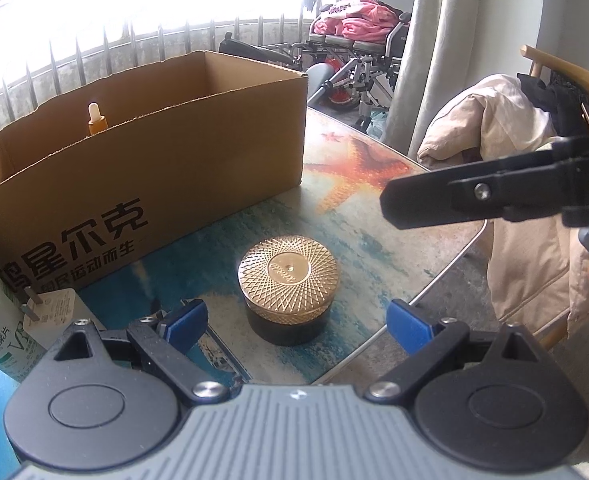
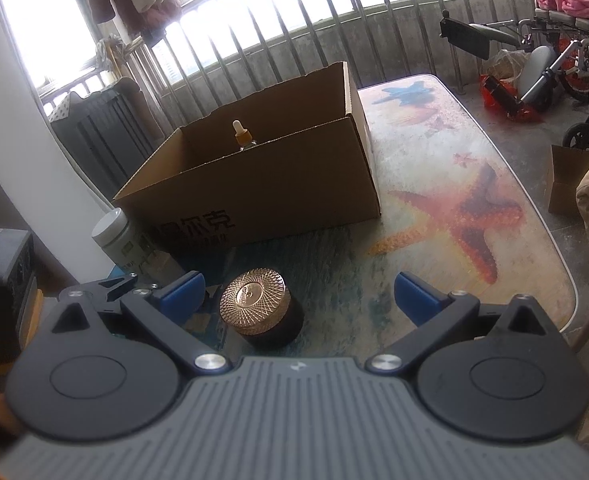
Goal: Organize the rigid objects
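The gold-lidded jar (image 1: 287, 294) stands upright on the table (image 1: 374, 216), straight ahead between the left claw's (image 1: 298, 322) wide-open, empty fingers; the right claw (image 2: 299, 295), also gaping empty, has it left of centre.

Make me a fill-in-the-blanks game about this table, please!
1. The dropper bottle stands inside the ____.
2. The jar has a ____-coloured lid.
3. The big orange picture on the table is a ____.
4. Both grippers, left and right, are ____.

Answers: box; gold; starfish; open
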